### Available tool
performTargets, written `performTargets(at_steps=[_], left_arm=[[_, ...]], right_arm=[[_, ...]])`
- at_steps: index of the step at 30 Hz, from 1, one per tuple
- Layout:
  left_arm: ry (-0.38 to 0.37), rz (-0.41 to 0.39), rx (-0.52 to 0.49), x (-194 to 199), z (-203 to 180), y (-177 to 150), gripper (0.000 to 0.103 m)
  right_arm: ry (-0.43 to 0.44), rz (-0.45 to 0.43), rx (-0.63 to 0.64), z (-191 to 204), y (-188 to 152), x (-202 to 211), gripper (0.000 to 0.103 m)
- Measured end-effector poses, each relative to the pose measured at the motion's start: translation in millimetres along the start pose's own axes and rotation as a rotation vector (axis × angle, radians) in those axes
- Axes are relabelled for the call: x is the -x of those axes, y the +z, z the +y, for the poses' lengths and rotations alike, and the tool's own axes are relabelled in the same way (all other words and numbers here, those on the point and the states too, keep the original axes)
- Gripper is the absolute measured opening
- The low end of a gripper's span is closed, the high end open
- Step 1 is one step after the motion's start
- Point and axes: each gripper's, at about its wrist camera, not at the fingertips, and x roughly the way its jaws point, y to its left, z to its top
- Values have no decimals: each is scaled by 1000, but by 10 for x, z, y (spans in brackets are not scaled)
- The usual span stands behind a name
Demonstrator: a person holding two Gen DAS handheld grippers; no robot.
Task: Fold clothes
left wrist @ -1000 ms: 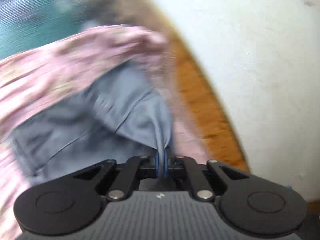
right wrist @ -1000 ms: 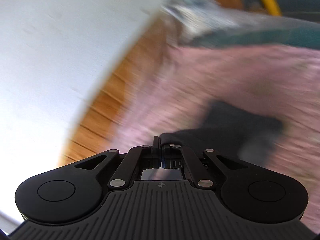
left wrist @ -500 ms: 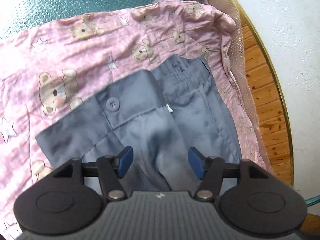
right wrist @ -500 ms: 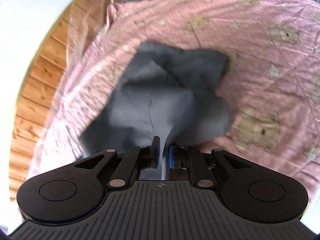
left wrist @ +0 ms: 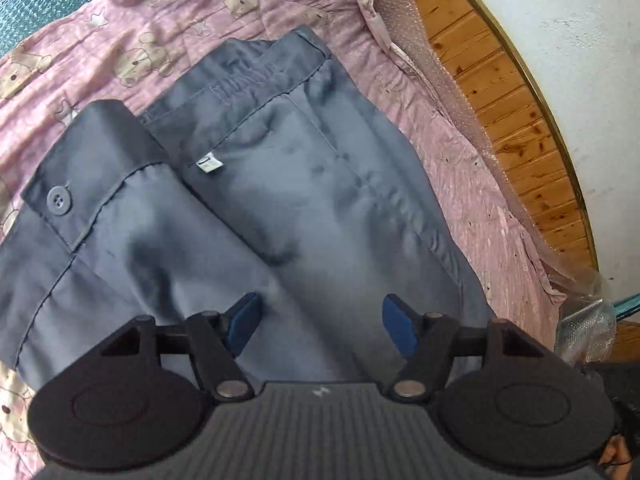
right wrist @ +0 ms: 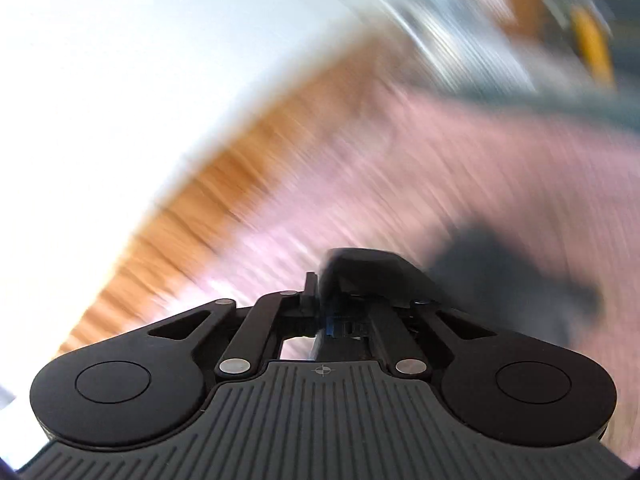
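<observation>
My left gripper [left wrist: 320, 320] hangs wide open, empty, over the grey trousers [left wrist: 248, 208] lying on the pink blanket [left wrist: 460, 184]. My right gripper [right wrist: 322, 312] looks pinched on dark cloth, though blur obscures it.
</observation>
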Motion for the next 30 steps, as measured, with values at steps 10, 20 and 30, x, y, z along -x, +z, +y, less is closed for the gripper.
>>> performTargets(at_steps=[10,20,30], left_arm=[[140,-25,50,30,-82,-399,69],[275,-75,76,95,-409,-618,67],[216,-99,77,30,-634,-726,69]], right_arm=[[-380,387,-188,-1731,-905,-722,2],[-131,297,-427,-2113,-388,-963,4],[-370,333,-101,-2151,-458,-1094,27]])
